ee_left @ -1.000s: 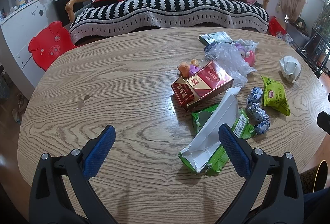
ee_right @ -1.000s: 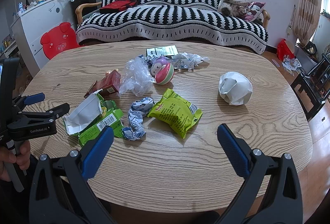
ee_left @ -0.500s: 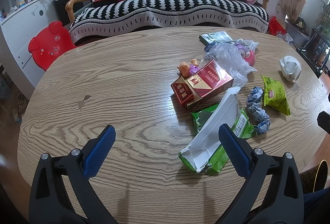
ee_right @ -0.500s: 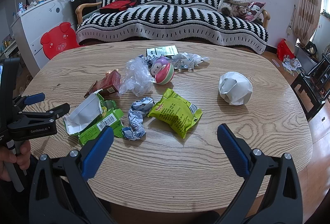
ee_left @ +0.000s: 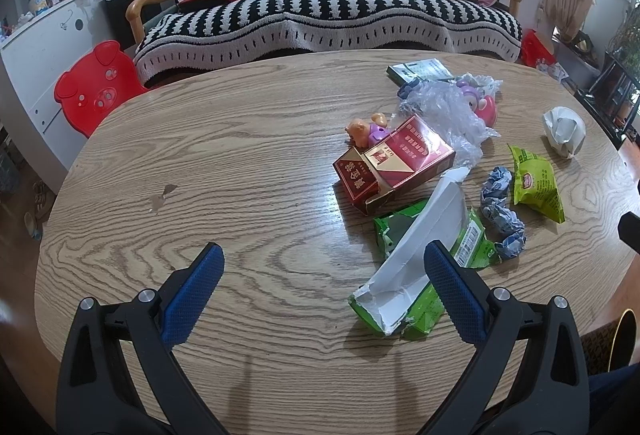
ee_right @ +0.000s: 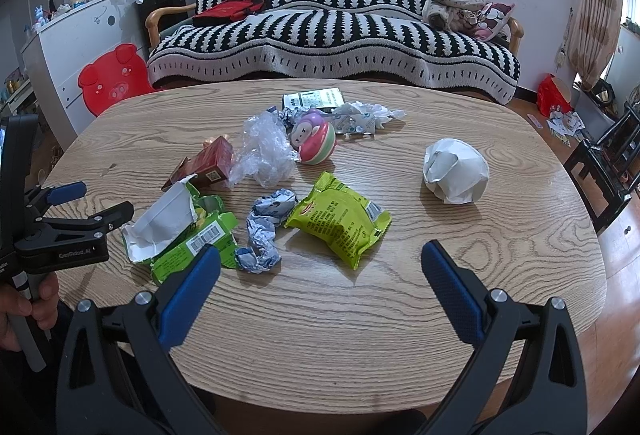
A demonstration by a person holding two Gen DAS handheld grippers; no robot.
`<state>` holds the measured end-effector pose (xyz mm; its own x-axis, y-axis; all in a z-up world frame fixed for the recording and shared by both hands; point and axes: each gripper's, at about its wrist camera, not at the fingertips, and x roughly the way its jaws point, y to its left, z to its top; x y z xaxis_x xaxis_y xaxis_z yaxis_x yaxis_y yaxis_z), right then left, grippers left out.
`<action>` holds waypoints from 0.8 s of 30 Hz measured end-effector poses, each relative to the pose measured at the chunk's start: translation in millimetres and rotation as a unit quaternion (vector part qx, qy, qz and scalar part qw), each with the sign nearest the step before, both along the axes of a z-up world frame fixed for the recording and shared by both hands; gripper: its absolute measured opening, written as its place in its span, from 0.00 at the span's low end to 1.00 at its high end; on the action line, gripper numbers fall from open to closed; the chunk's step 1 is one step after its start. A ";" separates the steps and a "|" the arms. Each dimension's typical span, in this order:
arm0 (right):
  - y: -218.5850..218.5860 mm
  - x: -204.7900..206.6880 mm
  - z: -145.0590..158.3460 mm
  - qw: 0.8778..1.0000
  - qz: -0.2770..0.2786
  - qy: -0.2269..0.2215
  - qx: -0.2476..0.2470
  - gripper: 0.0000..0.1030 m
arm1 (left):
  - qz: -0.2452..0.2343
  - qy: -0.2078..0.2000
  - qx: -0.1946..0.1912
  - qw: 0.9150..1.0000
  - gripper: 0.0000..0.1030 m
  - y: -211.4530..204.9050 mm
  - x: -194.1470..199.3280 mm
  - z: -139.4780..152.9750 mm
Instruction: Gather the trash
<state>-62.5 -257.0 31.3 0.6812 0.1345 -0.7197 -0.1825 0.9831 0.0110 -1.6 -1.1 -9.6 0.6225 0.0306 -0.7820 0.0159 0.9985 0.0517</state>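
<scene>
Nothing had shifted over the last second, so collection had not yet begun. Left gripper (ee_left: 322, 275) and right gripper (ee_right: 320, 269) both hovered wide and empty; the torn green carton (ee_left: 416, 275) touched the left gripper's right finger, the green snack bag (ee_right: 340, 225) just ahead of the right.
</scene>
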 end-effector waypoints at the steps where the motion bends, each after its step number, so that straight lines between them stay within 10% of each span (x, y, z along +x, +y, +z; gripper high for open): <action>1: -2.8 1.5 0.9 1.000 0.000 0.000 0.004 0.94 | -0.003 0.002 0.000 1.000 0.95 0.4 1.1 -0.5; 8: -69.8 28.3 12.3 0.998 -0.049 -0.011 0.032 0.94 | -0.071 -0.007 0.013 0.997 0.95 7.6 41.2 13.4; 12: -120.8 52.0 2.9 0.994 -0.102 -0.001 0.034 0.95 | -0.135 -0.002 0.090 0.987 0.95 0.9 70.6 -3.9; 24: -146.2 126.5 -57.6 0.989 -0.117 0.072 0.060 0.94 | -0.274 0.001 0.078 0.958 0.95 -36.5 104.5 -30.8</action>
